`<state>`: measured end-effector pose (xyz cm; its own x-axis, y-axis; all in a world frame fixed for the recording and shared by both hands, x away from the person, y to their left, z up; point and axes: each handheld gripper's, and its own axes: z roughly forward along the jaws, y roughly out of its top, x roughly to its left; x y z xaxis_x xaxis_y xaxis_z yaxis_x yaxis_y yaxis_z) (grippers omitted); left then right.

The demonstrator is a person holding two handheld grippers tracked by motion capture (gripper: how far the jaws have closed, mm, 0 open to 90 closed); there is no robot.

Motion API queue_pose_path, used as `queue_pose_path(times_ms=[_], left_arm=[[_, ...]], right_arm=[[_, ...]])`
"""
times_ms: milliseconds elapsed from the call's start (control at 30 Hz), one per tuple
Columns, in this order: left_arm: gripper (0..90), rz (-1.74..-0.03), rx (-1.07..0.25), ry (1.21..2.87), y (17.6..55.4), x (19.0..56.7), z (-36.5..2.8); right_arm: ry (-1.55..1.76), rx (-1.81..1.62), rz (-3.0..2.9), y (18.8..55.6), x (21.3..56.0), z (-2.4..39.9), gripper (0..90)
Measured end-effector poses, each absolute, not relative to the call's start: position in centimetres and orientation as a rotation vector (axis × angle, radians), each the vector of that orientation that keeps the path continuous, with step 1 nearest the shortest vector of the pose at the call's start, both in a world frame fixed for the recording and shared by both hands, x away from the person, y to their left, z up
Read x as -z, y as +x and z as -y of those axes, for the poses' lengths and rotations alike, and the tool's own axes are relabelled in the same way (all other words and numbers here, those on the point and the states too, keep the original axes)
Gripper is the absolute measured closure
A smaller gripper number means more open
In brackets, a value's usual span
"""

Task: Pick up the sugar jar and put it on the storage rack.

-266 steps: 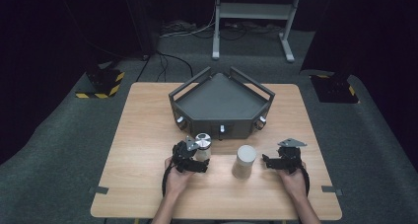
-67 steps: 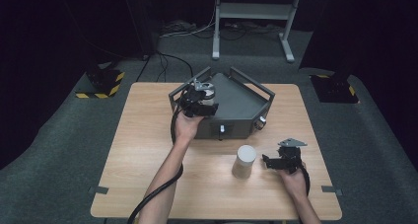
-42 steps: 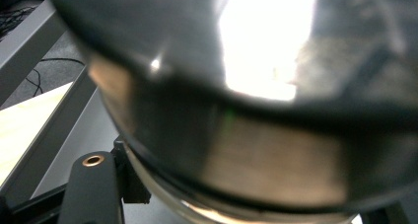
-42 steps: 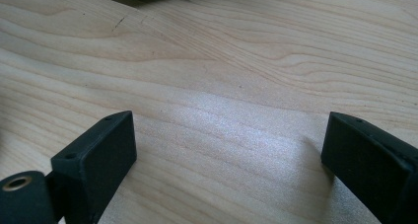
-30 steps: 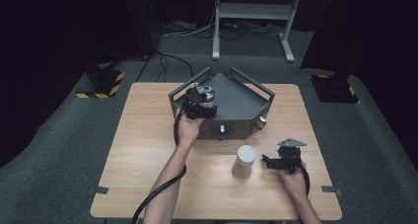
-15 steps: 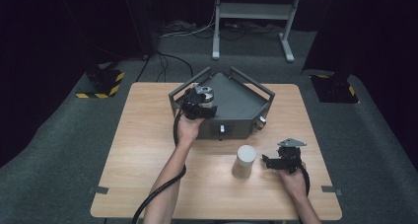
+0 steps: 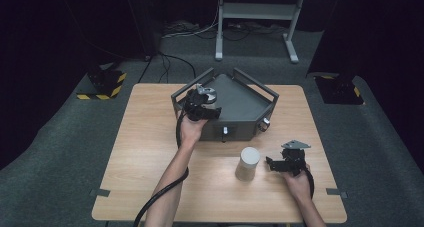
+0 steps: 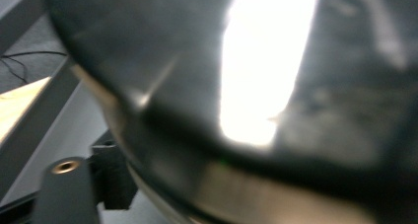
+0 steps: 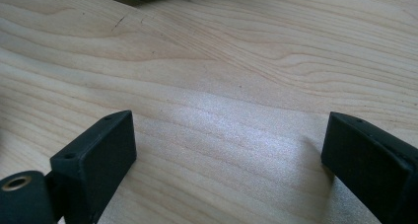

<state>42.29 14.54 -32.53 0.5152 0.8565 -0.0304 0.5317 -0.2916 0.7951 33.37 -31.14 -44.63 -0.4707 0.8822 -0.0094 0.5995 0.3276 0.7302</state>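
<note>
2 grippers: left gripper (image 7: 204, 101) just opening beside a shiny round thing (image 8: 256, 86); right gripper (image 9: 226, 150) wide, empty; no writing legible.

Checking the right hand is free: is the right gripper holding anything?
No: the right gripper has its jaws spread wide, with bare wooden table between them.

Pale matt wood table (image 7: 150, 152), glossy metal disc (image 8: 236, 110)

Item: round, shiny metal object (image 7: 206, 93), silvery and reflective. Positioned at the left front corner of the dark grey tray (image 7: 245, 104), close before the left gripper's camera, blurred there.
</note>
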Motion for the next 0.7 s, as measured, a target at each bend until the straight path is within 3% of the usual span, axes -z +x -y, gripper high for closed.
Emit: queue_pose_path(times_ms=[233, 700], left_arm=[[6.1, -1.151, -0.519, 1.963, 42.2, 32.7, -14.6], [2.6, -1.143, -0.556, 1.925, 40.6, 32.5, -15.2]], right_arm=[[1.308, -0.944, -2.192, 33.4, 44.6, 31.1, 6.2], [1.309, -0.944, -2.192, 33.4, 44.6, 31.1, 6.2]])
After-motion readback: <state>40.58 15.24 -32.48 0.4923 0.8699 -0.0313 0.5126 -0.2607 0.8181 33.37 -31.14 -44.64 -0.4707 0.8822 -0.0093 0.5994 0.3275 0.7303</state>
